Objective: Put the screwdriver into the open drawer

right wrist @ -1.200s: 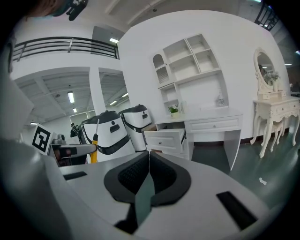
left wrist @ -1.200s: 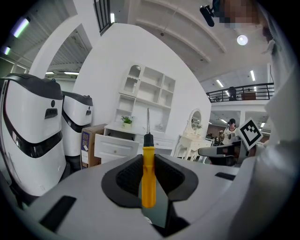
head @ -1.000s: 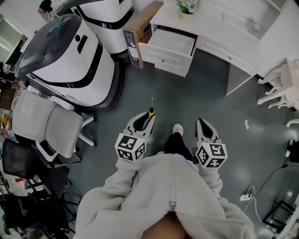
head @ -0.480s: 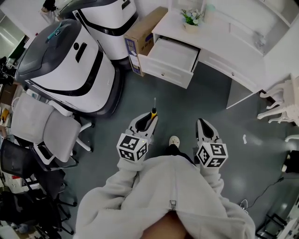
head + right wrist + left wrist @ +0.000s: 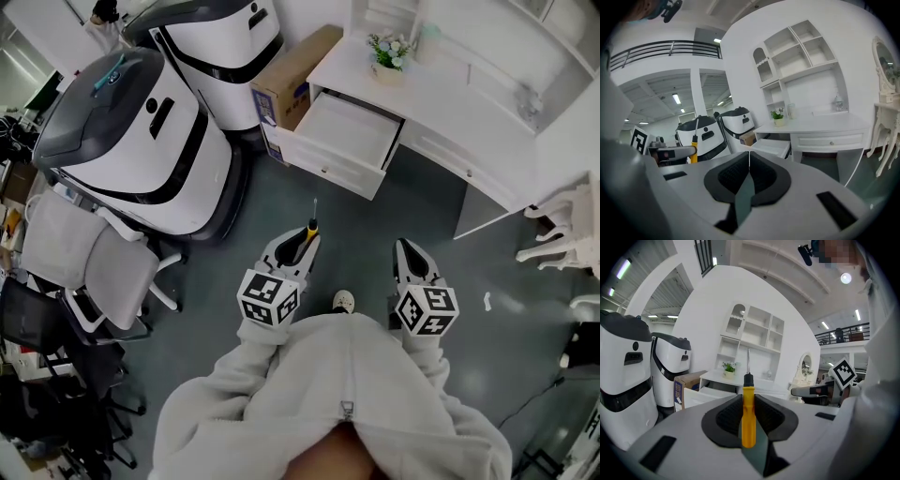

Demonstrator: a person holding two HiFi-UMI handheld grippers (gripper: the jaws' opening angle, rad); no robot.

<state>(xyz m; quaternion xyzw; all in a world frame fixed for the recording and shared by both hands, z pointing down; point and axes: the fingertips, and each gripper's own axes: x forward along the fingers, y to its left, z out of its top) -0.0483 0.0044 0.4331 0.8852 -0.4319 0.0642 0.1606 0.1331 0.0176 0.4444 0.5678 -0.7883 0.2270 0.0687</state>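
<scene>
My left gripper [image 5: 302,236] [image 5: 748,401] is shut on a screwdriver [image 5: 748,413] with a yellow handle, black collar and thin metal shaft [image 5: 313,210] that sticks out past the jaws toward the desk. The open drawer [image 5: 345,141] of the white desk [image 5: 469,84] lies ahead, white and with nothing showing inside; it also shows in the right gripper view as the open drawer [image 5: 769,147]. My right gripper [image 5: 410,258] [image 5: 749,161] is shut with nothing between its pads. Both grippers hang over the grey floor, short of the desk.
Two large white-and-black machines [image 5: 141,131] stand left of the desk. A cardboard box [image 5: 286,80] sits between them and the drawer. A small potted plant [image 5: 389,56] stands on the desk top. White office chairs [image 5: 84,258] are at the left, ornate white furniture [image 5: 567,225] at the right.
Both grippers and the person have moved forward across the floor toward the desk; the drawer sits lower and nearer in the head view. The left grip on the screwdriver is unchanged.
</scene>
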